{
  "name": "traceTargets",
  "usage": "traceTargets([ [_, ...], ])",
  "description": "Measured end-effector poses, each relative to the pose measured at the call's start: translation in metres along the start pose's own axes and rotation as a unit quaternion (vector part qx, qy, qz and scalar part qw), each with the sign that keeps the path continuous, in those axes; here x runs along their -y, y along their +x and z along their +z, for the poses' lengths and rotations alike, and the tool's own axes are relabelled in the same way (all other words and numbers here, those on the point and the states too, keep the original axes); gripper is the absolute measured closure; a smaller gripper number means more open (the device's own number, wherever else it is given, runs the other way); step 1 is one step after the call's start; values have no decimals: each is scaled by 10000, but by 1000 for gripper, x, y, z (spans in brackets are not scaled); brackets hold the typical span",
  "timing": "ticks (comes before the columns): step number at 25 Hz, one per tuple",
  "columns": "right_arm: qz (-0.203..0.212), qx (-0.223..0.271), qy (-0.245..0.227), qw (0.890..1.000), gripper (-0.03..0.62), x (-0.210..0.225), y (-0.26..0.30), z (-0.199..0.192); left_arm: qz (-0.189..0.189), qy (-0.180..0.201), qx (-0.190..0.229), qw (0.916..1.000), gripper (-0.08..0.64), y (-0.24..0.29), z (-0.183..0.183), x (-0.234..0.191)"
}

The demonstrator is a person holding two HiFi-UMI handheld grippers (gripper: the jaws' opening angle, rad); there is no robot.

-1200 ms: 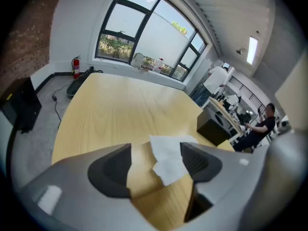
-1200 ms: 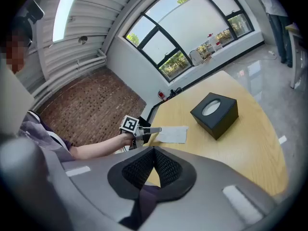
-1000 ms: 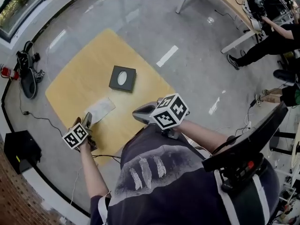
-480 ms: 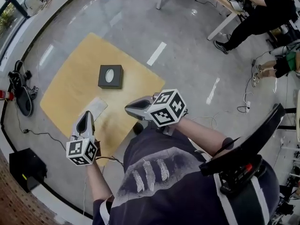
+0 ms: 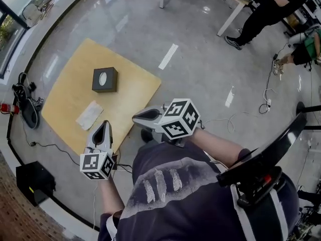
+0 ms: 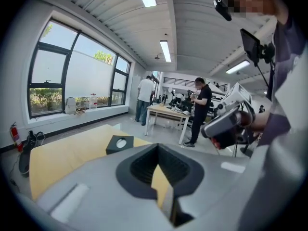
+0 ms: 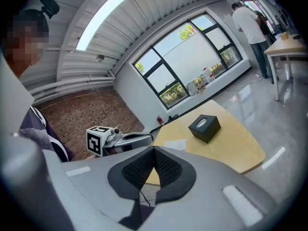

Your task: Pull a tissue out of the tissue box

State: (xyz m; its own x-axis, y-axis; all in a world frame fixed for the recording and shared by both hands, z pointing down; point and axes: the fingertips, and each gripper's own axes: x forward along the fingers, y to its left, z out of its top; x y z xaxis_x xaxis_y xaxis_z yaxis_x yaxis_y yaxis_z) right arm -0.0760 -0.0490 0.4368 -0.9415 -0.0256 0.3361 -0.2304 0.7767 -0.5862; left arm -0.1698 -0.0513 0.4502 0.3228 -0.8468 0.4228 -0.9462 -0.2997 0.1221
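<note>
Left gripper (image 5: pixel 102 128) and right gripper (image 5: pixel 143 117) jaws are closed, empty; the tissue (image 5: pixel 90 115) lies well ahead of them near the tissue box (image 5: pixel 105 79) (seemingly done), so hold both clear.

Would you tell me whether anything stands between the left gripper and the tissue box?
Nothing upright does. Between the left gripper and the tissue box, only a flat tissue lies on the yellow board, slightly to one side.
</note>
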Motion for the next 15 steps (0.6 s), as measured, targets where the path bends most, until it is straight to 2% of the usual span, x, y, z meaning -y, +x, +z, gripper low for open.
traceTargets([
  [5,68,373,-116,9992,595,-20,-58,-31,-163,228,244,9993,557,-7,6,74],
  [8,91,548,-58,9984,595,-24,-113,-37,-294,134,310,9990,557,-8,20,134],
  [12,201,476,140,9986,595,-10,-202,9,-222,-188,301,9991,557,12,88,206],
  [15,335,399,273,9983,595,-1,-262,53,-115,-219,194,9995,557,27,143,251],
])
